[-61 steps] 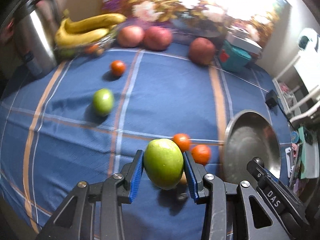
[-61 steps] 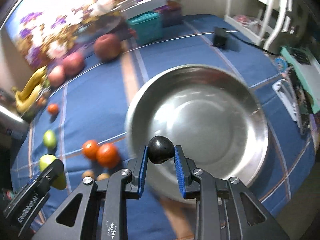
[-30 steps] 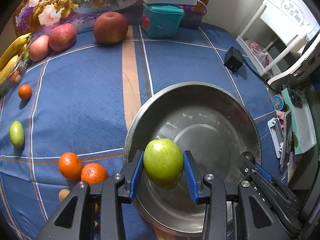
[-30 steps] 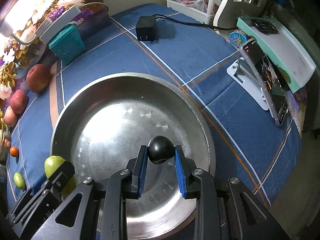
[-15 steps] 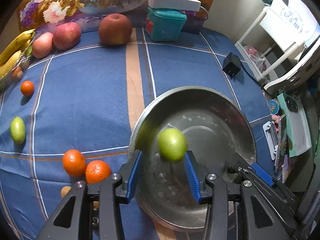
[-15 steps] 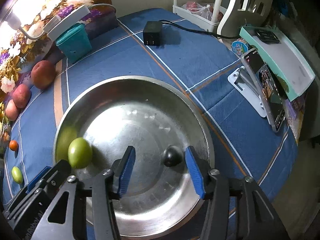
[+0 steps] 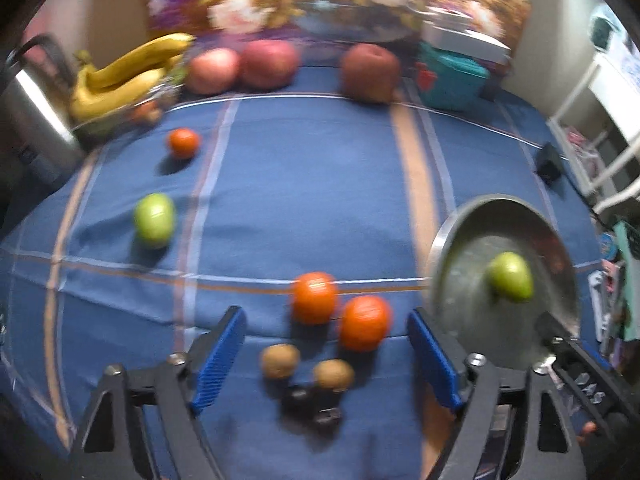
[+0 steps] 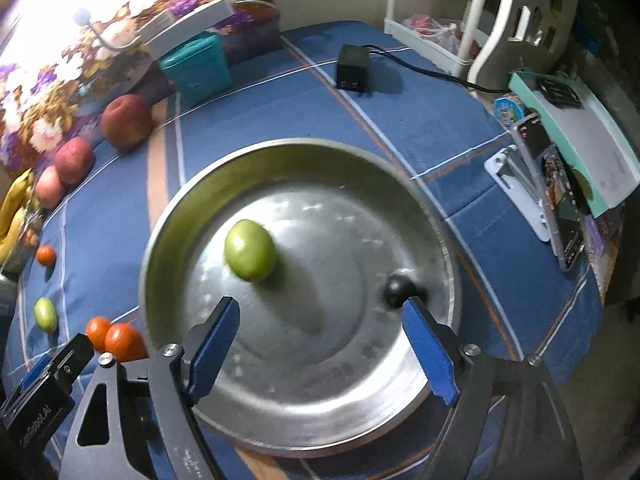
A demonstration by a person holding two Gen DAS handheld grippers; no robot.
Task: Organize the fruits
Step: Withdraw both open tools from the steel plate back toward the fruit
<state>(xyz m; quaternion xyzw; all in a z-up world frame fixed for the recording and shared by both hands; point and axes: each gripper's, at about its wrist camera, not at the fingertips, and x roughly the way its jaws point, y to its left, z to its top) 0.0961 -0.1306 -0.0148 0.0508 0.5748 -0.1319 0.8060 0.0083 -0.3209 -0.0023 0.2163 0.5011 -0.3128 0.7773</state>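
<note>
Both grippers are spread wide and carrying nothing: the left gripper [image 7: 326, 354] frames the two round orange tangerines [image 7: 340, 310] and two small brown kiwis [image 7: 306, 368] on the blue striped cloth [image 7: 300, 184], probably lining up the next pick, and the right gripper [image 8: 320, 342] hangs over the wide round steel basin [image 8: 400, 420]. The basin is evidently the collection point, with the large green fruit [image 8: 250, 255] on its floor. Only the right wrist view shows the small black round fruit [image 8: 396, 289] by the basin's right wall; only the left shows the kiwis and yellow bananas [image 7: 128, 72].

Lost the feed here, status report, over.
Left gripper and right gripper: jaws open, empty. Green fruit and dark fruit in metal bowl. Two oranges, two brown fruits ahead of left, unobstructed.
</note>
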